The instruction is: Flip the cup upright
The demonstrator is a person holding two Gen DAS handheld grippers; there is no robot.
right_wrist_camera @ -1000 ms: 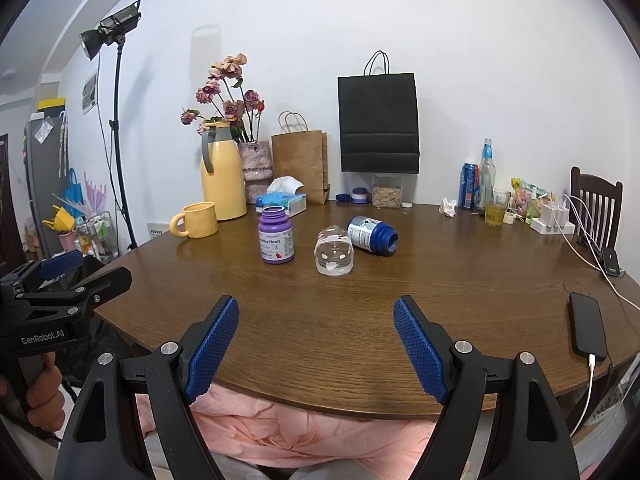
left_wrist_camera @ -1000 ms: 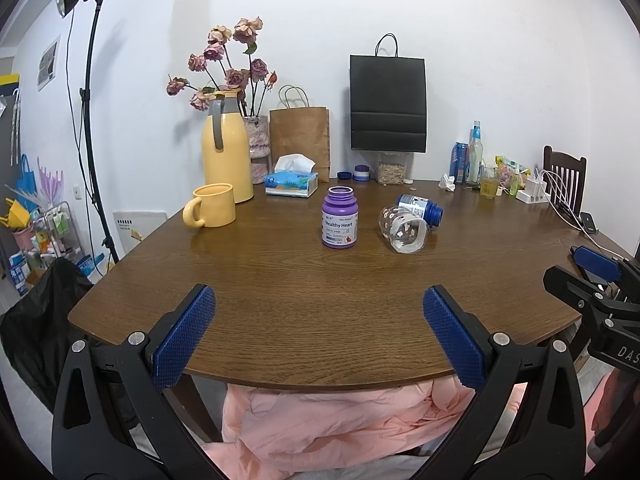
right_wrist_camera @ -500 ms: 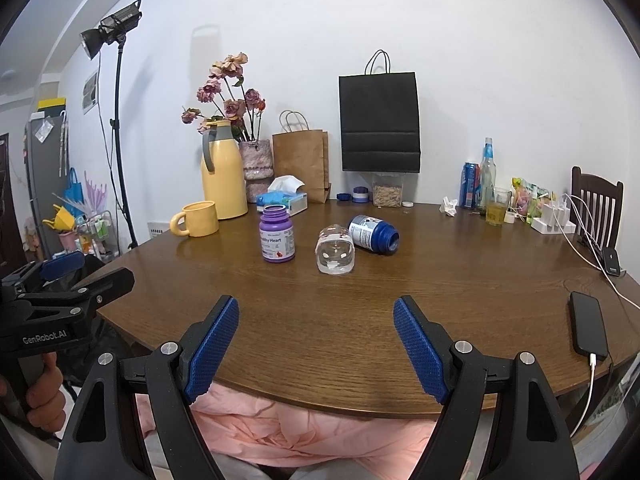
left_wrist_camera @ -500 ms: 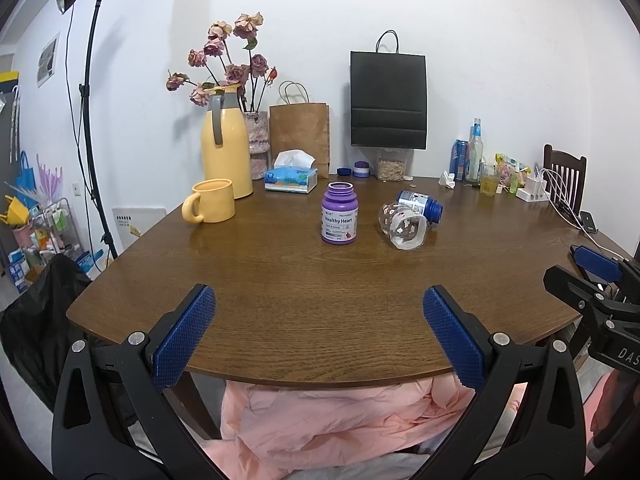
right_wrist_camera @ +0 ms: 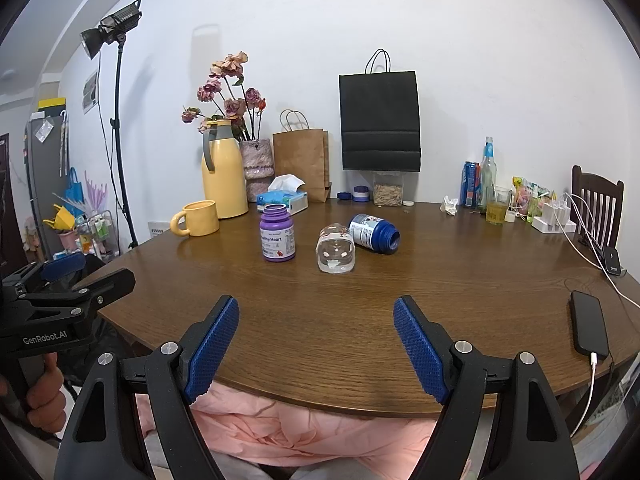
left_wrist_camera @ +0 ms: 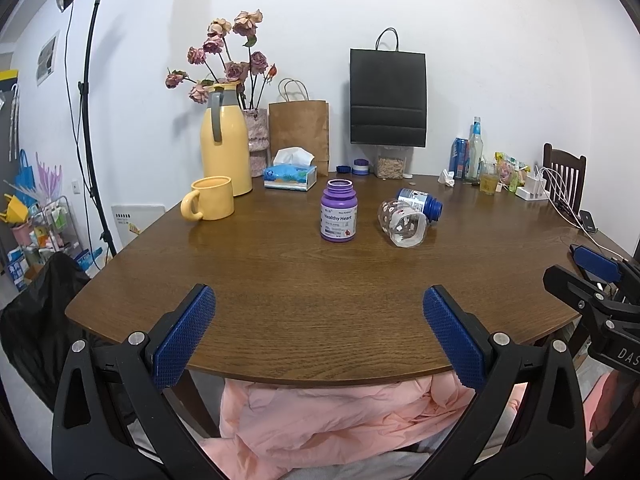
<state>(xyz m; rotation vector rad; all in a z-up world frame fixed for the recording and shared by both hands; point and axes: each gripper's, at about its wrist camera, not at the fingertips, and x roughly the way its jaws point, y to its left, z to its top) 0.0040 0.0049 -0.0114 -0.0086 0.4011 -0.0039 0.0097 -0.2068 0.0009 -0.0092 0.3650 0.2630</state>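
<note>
A clear glass cup with small printed figures lies on its side near the middle of the brown wooden table, its open mouth turned toward the camera; in the right wrist view the same cup sits just above the frame's center. Directly behind it, touching or nearly so, a blue-capped bottle also lies on its side, and a purple supplement jar stands upright to the cup's left. A yellow mug stands further left, in front of a tall yellow thermos. At the bottom of each frame, the left tongs and right tongs hang released over the near table edge, spread wide and grasping nothing, well apart from the cup. A phone lies at the right edge.
</note>
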